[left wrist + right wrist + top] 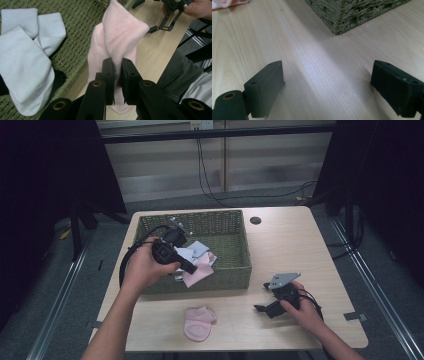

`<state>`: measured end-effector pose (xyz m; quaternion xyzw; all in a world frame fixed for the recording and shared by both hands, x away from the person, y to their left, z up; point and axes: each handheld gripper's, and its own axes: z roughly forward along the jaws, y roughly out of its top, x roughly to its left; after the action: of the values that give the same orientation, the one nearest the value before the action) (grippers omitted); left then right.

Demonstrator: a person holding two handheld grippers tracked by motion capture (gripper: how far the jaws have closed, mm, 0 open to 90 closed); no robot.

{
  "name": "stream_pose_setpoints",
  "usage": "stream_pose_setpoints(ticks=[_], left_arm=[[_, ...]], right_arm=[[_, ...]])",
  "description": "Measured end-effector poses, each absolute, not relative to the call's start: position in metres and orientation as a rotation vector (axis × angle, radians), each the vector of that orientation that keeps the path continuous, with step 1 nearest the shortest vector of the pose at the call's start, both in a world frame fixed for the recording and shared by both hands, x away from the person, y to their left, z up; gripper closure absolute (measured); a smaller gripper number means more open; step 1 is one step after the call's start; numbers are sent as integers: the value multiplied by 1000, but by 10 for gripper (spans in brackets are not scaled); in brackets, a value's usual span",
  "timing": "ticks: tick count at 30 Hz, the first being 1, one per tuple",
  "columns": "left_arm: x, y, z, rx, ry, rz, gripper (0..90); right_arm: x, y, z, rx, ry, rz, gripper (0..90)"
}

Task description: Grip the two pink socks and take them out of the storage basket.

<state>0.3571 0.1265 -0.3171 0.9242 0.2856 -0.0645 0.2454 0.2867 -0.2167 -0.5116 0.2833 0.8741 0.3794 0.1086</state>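
- Though no writing can be read on anything here, one pink sock (199,322) lies flat near the tabletop's (300,255) front edge, between the two forearms.
- The right tongs (263,307) rest low at the front right of the tabletop, jaws spread wide with bare wood between them; the hand (302,312) covers much of their body.
- In the right gripper view a pink scrap at the top left corner is cut off by the frame.
- The left tongs (117,68) are pinching a second pink sock (117,37), which hangs over the basket's (235,270) front wall.
- Inside the basket lie white socks (25,65); a dark item beneath them is mostly hidden.
- Farther off on the tabletop is a small dark round spot (255,220), too small to make out.
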Motion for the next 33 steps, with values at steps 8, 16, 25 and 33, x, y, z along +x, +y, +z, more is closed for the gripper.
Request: stream_pose_setpoints(ticks=[8, 16, 25, 33], left_arm=[[346, 121, -323, 2534, 735, -161, 817], [341, 119, -334, 2522, 723, -176, 782], [335, 126, -344, 2512, 702, -109, 558], [331, 136, -367, 2512, 724, -83, 485]], right_arm=[[287, -217, -512, 836, 2575, 1115, 105], [287, -217, -512, 835, 2576, 1115, 105], [286, -216, -512, 838, 2576, 1114, 105], [286, -216, -512, 838, 2576, 1114, 105]])
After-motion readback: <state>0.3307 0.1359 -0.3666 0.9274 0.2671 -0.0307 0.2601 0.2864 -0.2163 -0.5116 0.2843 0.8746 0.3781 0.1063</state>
